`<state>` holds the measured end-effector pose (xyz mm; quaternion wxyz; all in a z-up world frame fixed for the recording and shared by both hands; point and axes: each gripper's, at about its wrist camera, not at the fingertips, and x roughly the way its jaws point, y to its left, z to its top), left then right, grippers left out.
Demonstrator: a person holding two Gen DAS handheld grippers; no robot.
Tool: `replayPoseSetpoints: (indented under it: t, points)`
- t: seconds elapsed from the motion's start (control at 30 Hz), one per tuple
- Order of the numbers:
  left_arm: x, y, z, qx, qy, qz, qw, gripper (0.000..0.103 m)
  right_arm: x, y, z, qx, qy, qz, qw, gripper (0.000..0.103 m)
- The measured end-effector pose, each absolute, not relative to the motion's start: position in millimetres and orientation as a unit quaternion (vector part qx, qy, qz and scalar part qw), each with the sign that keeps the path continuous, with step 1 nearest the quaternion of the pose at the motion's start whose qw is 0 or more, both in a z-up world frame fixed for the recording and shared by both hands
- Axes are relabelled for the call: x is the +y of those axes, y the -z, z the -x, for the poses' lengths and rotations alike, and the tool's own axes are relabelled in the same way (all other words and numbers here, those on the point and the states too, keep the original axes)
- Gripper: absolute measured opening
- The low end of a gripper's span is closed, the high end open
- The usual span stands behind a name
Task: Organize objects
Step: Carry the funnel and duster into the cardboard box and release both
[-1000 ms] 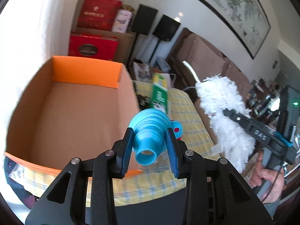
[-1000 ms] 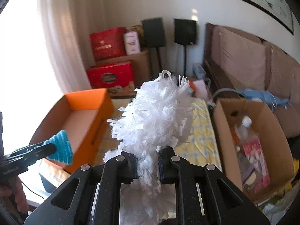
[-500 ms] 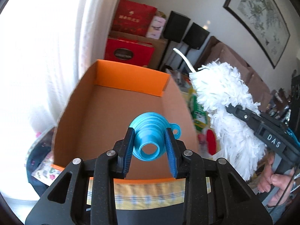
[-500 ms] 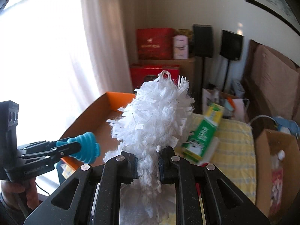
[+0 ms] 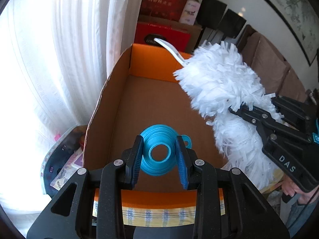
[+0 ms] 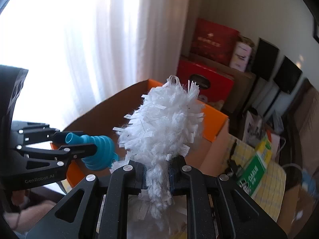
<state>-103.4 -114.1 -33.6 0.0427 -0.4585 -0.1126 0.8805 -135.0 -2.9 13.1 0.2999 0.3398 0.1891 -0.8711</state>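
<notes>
My left gripper [image 5: 159,155] is shut on a blue collapsible funnel [image 5: 159,149] and holds it above the near end of an open orange cardboard box [image 5: 151,63]. The box floor below is bare. My right gripper [image 6: 157,171] is shut on a white fluffy duster [image 6: 163,123], which hangs over the box's right side [image 5: 217,91]. In the right wrist view the funnel [image 6: 99,151] and left gripper [image 6: 79,147] sit at the left, beside the box [image 6: 215,119].
A white curtain [image 5: 59,59] hangs left of the box. Red gift boxes [image 5: 163,33] and black speakers [image 5: 215,14] stand behind it. A green carton [image 6: 257,163] lies on the yellow checked cloth [image 6: 275,177] to the right. A brown sofa [image 5: 279,67] is at the far right.
Both grippers have swung left toward the orange box. The funnel now hangs over the box's inside and the duster has come over its right edge.
</notes>
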Motion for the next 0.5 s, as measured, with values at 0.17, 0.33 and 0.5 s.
replayPoseSetpoints:
  t: [0.17, 0.33, 0.5]
  points:
    - [-117, 44, 109, -0.110, -0.875, 0.471, 0.037, 0.030, -17, 7, 138, 0.226, 0.854, -0.343, 0.318, 0.014]
    - [-119, 52, 111, -0.105, -0.871, 0.479, 0.033, 0.030, -22, 26, 140, 0.250, 0.837, -0.353, 0.336, 0.015]
    - [-121, 58, 116, -0.106, -0.868, 0.485, 0.027, 0.030, -23, 39, 133, 0.273, 0.815, -0.360, 0.364, 0.015]
